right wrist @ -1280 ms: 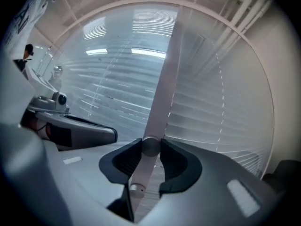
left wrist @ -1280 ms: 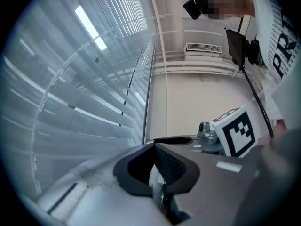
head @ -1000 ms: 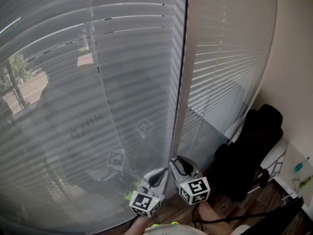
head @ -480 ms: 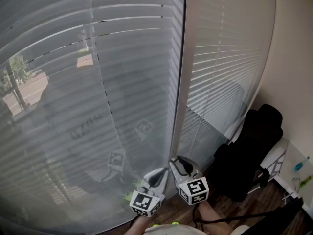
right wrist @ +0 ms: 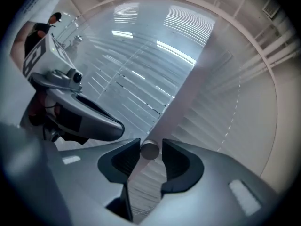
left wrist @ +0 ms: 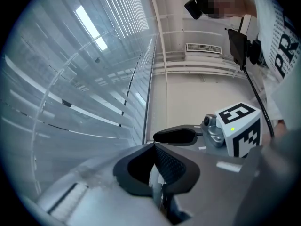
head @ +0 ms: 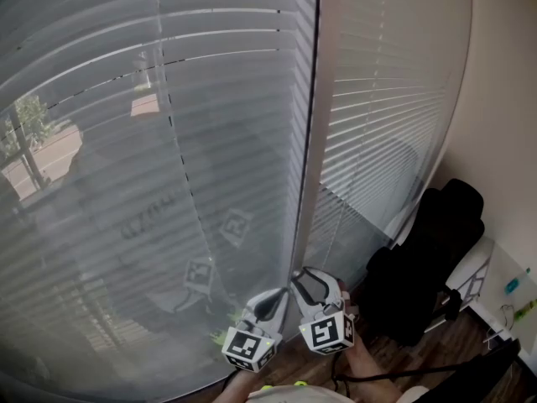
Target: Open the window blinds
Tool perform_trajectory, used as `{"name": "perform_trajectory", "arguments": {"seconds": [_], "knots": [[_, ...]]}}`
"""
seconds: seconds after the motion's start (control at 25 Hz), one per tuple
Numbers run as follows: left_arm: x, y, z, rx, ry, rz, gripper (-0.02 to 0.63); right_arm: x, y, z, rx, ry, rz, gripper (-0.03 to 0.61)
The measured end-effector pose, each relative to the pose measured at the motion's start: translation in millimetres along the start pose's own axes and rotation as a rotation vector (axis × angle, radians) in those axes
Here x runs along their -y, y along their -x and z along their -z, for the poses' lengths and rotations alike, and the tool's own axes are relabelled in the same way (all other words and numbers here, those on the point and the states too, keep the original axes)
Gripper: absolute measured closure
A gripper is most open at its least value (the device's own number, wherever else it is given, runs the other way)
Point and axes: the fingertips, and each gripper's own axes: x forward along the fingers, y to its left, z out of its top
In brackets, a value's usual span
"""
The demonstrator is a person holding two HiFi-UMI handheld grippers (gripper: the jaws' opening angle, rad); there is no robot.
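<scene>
Grey slatted blinds cover the left pane (head: 168,183) and the right pane (head: 377,141), slats nearly flat against the glass. Both grippers sit low at the frame between them. The round end of the tilt wand (right wrist: 150,149) lies between the pads of my right gripper (right wrist: 150,153) (head: 304,279). Those jaws have just been opening, and a slim gap shows beside the wand. My left gripper (head: 278,297) (left wrist: 156,185) points up beside it. Its jaws stand close together on a pale narrow thing, seemingly the wand.
A black chair or bag (head: 428,259) stands against the right wall (head: 503,99). Below it are wooden floor (head: 470,334) and a dark cable. The glass mirrors both marker cubes. A person's sleeve shows in the left gripper view.
The right gripper has rolled about its own axis, so its marker cube now faces lower and to the left. The left gripper and the slats look the same.
</scene>
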Motion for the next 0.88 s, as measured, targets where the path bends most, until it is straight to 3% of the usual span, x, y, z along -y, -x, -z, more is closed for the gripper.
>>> {"name": "perform_trajectory", "arguments": {"seconds": [0.16,0.32,0.88], "knots": [[1.4,0.1,2.9,0.006,0.005,0.012,0.618,-2.8,-5.7,7.3,-0.034,0.072,0.004,0.429],[2.0,0.4,2.8,0.006,0.005,0.014,0.618,-2.1,-6.7,6.7,-0.029,0.053,0.004,0.443],[0.9,0.3,3.1,0.0,0.004,0.007,0.618,1.7,-6.4,8.4,0.003,-0.189,0.021,0.446]]}}
